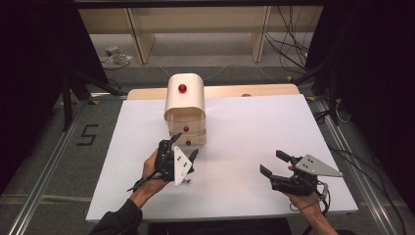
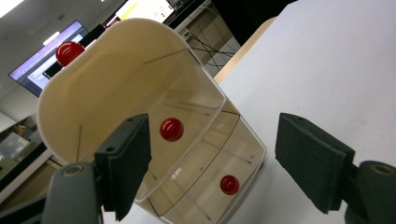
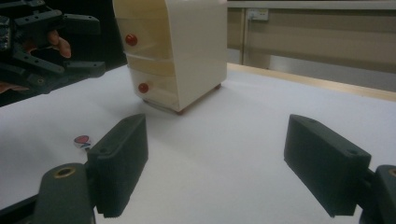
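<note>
Your left gripper (image 2: pixel 212 165) is open, the middle knob (image 2: pixel 171 129) left of centre just beside its left pad; shift left to centre it, then close. Right gripper (image 3: pixel 215 163) waits open

From my high view, the left gripper (image 1: pixel 185 145) covers part of the front of the cream drawer unit (image 1: pixel 185 108), so I can't tell whether its pads touch the middle knob (image 1: pixel 186 129). The small sticker (image 3: pixel 82 140) on the white table cover (image 1: pixel 244 132) is too tiny to read. In the right gripper view the picture's top edge cuts off the unit's upper part.
</note>
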Available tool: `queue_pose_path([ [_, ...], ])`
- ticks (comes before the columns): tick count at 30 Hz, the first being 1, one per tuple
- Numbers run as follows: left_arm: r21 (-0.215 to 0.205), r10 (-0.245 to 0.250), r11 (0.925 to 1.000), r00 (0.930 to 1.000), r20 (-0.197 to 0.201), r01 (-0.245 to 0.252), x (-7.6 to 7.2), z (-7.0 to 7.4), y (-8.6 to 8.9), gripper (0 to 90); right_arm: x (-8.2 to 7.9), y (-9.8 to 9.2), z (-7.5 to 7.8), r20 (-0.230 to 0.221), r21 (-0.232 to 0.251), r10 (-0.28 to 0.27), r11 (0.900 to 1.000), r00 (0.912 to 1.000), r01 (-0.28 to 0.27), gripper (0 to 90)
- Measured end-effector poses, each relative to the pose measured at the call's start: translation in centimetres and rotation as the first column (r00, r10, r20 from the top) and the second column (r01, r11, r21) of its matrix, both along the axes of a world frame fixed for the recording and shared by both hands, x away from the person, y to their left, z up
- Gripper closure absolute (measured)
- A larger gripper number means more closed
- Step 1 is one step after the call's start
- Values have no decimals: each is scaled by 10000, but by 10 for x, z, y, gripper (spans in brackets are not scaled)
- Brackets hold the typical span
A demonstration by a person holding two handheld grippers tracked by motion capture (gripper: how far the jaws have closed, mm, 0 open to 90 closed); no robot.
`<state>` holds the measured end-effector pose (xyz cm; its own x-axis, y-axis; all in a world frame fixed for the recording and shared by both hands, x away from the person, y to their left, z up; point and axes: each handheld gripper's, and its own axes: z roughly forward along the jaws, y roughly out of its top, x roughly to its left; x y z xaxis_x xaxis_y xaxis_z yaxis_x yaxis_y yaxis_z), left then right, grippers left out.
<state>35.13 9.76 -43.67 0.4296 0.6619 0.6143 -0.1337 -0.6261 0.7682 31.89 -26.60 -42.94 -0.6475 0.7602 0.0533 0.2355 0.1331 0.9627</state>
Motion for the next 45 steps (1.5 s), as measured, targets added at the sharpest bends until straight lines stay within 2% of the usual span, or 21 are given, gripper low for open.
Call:
queue_pose_path([
  [4,274,125,9995,9997,212,-131,3,-3,-2,290,0,0,0,3,12,23,10000,10000,-23,228],
  [8,191,320,9993,9991,270,-325,8,-5,-1,316,0,0,0,-20,-6,13,10000,10000,-13,229],
  [22,417,769,9959,9939,793,-804,19,-10,-3,439,0,0,0,-25,-25,42,10000,10000,-42,233],
  [34,403,1131,9921,9858,1243,-1189,25,-13,-6,536,2,-2,-1,-43,214,111,9997,9999,-110,237],
  [45,342,1286,9903,9825,1348,-1344,30,-15,-7,615,2,-1,-1,-22,187,121,9998,9999,-121,238],
])
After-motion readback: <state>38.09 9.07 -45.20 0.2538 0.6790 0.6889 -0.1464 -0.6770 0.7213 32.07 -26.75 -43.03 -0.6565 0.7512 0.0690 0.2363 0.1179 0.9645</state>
